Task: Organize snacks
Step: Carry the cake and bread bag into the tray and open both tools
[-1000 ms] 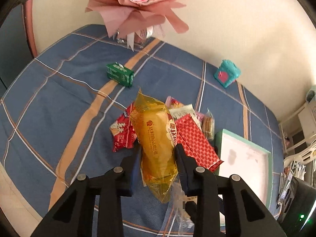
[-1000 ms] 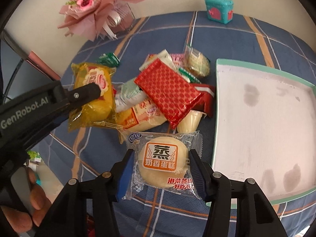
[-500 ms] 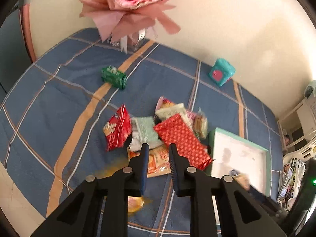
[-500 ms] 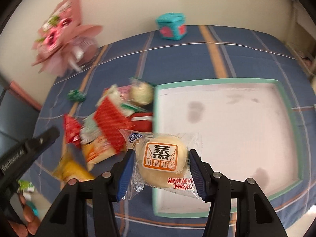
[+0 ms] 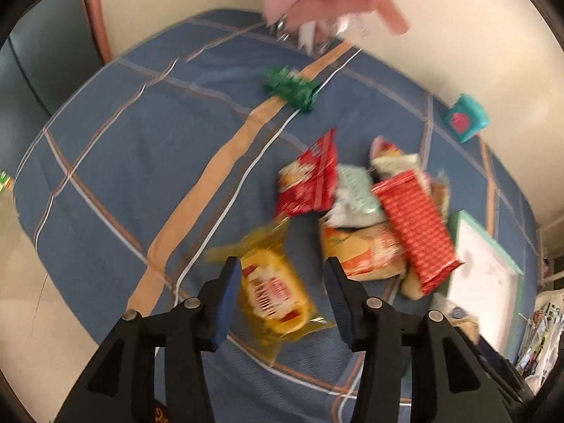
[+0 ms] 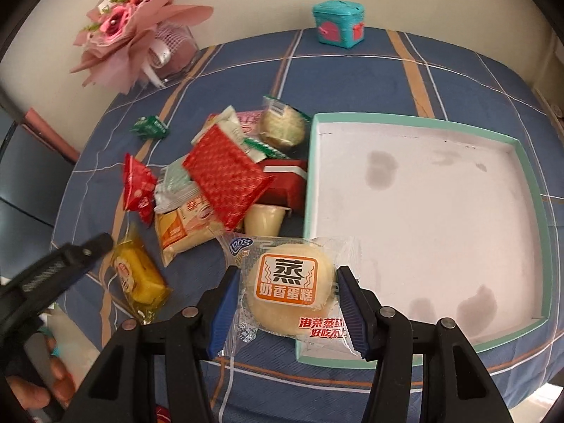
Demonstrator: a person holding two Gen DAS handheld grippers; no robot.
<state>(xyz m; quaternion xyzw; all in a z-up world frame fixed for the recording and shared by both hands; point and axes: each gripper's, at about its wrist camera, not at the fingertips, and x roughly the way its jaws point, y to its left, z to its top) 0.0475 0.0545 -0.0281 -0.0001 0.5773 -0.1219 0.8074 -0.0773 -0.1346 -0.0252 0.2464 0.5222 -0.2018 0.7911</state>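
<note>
My right gripper (image 6: 283, 298) is shut on a wrapped steamed cake (image 6: 289, 292) and holds it over the near left corner of the white tray with a teal rim (image 6: 308, 176). My left gripper (image 5: 282, 289) is open above a yellow cake packet (image 5: 273, 292) that lies on the blue cloth; the packet also shows in the right wrist view (image 6: 141, 280). A pile of snacks lies left of the tray, topped by a red patterned packet (image 6: 225, 178), which also shows in the left wrist view (image 5: 414, 225).
A pink bouquet (image 6: 123, 35) stands at the back left. A teal box (image 6: 340, 26) sits at the back. A green packet (image 6: 149, 127) lies apart from the pile. The table's edge is close on the left (image 5: 21, 218).
The left gripper let go of the yellow packet, which dropped onto the cloth, and now stands open over it. The right gripper swung toward the tray with the steamed cake.
</note>
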